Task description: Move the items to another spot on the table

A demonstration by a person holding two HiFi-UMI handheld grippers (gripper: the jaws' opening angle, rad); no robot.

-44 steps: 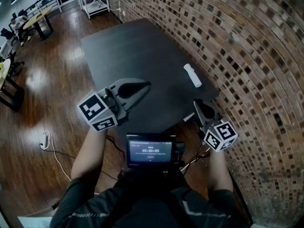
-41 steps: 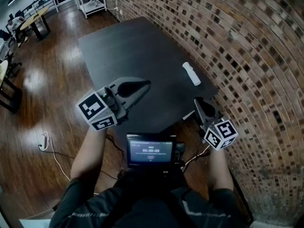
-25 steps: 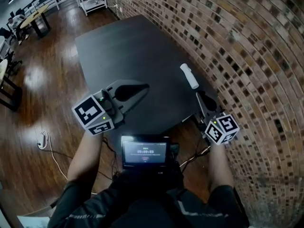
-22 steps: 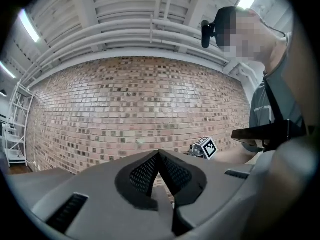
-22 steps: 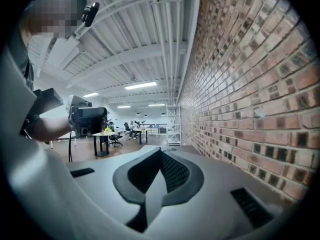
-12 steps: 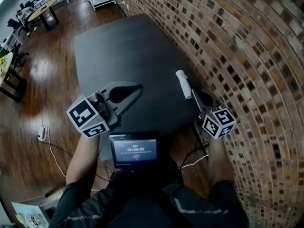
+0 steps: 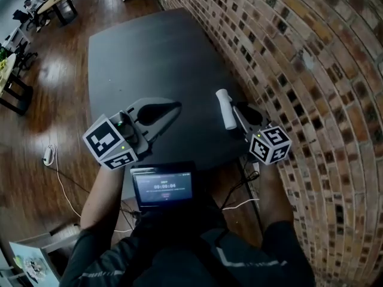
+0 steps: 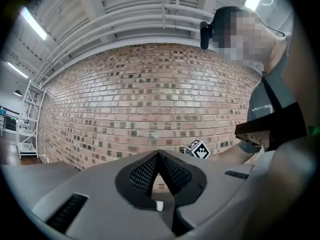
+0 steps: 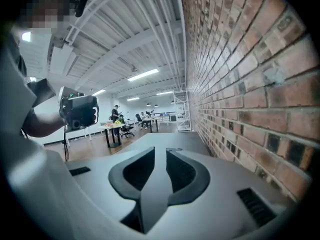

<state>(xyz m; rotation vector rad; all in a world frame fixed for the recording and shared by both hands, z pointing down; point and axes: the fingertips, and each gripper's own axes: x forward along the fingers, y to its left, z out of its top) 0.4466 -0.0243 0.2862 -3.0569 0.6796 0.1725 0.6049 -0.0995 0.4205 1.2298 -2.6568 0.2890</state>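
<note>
A white cylindrical item lies on the black table, near its right edge by the brick wall. My right gripper hovers just right of the item's near end. Its jaws are opening, and the right gripper view shows a narrow gap at the right gripper with nothing in it. The item does not show in that view. My left gripper hangs over the table's near part, left of the item. In the left gripper view the left gripper has its tips together and holds nothing.
A brick wall runs along the table's right side. A small screen sits at the person's chest, by the table's near edge. Wood floor with a cable lies left, and desks with chairs stand far off.
The right gripper has moved forward from the table's near corner to beside the white item. The head view has shifted forward over the table. The left gripper has kept its place.
</note>
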